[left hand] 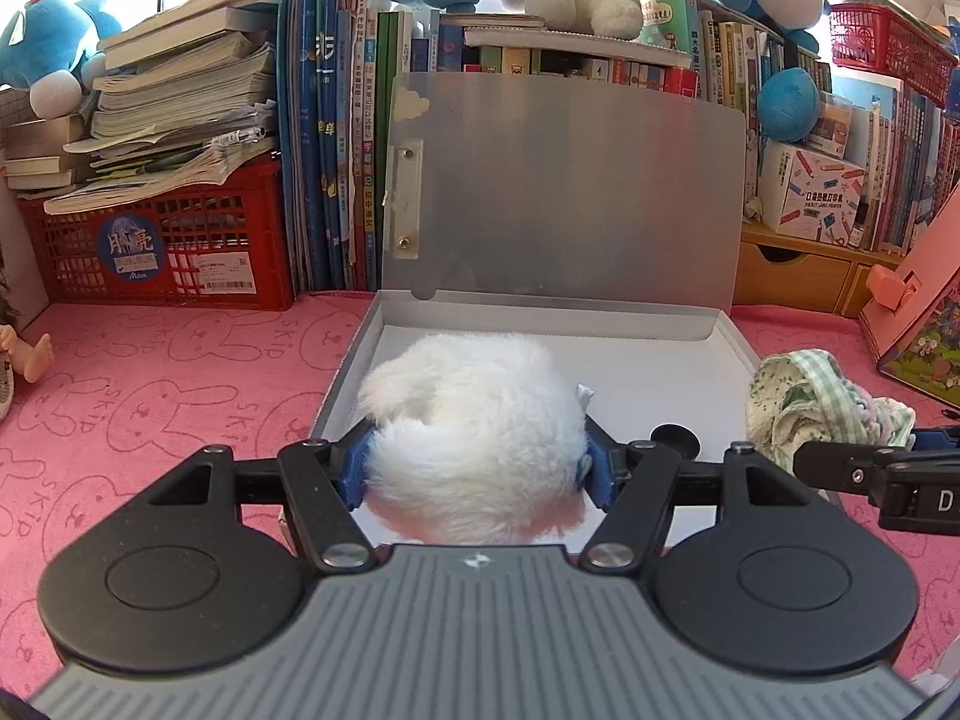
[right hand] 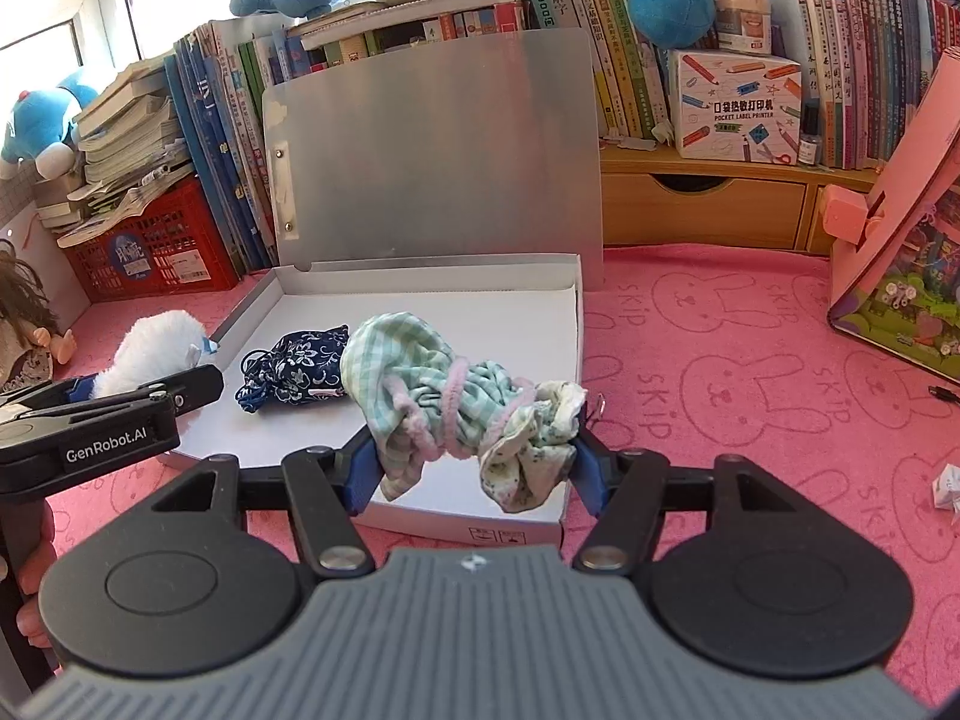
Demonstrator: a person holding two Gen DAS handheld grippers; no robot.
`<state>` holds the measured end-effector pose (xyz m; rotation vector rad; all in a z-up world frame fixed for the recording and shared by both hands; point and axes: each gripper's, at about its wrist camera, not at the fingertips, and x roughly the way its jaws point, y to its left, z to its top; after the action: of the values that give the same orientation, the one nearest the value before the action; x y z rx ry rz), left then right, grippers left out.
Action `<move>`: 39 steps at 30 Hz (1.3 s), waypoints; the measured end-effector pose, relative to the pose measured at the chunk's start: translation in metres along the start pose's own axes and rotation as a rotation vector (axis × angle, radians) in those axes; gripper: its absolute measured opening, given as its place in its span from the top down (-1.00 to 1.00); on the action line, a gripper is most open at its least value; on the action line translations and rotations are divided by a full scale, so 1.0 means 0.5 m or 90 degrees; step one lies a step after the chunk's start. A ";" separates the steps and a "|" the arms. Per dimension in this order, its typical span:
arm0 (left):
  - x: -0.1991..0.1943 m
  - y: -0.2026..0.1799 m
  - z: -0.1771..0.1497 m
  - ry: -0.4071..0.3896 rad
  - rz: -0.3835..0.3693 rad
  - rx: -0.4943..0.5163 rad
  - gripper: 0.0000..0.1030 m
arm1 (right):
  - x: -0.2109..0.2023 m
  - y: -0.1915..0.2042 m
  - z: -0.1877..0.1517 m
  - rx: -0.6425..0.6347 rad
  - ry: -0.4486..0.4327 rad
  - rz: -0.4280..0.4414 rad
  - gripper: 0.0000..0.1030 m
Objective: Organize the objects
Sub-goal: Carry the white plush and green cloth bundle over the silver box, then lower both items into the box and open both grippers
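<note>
Two grippers each grasped something soft: the left gripper [left hand: 477, 468] clenched a white fluffy toy [left hand: 474, 420], the right gripper [right hand: 474, 459] a green checked cloth bundle [right hand: 462, 408]. Only the right wrist view showed a navy floral pouch [right hand: 297, 369] inside the open white box [right hand: 564, 324], at ten o'clock from the bundle. Behind, at twelve o'clock, the raised grey lid [left hand: 570, 192] hid part of the books [left hand: 330, 120].

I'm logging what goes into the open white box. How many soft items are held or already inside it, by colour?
White fluffy plush toy, held in the left gripper: 1
Green checked cloth bundle with pink trim, held in the right gripper: 1
Navy floral drawstring pouch, lying in the white cardboard box: 1
Total: 3
</note>
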<state>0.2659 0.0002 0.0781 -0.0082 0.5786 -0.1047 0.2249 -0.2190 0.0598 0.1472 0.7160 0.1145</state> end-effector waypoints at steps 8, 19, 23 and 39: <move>0.073 0.005 -0.010 0.055 -0.029 -0.013 -0.36 | 0.052 0.013 -0.001 -0.003 0.020 0.018 -0.27; 0.161 0.005 -0.002 0.112 -0.015 -0.012 -0.36 | 0.114 0.033 0.003 -0.038 0.068 0.023 -0.28; 0.193 0.006 0.008 0.132 0.001 -0.007 -0.36 | 0.144 0.035 0.013 -0.050 0.085 0.012 -0.28; 0.265 0.008 0.040 0.129 0.013 -0.004 -0.36 | 0.184 0.033 0.051 -0.025 0.070 0.023 -0.32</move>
<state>0.3874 -0.0098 0.0224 0.0022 0.7813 -0.0844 0.3098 -0.1911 0.0225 0.1164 0.8206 0.1729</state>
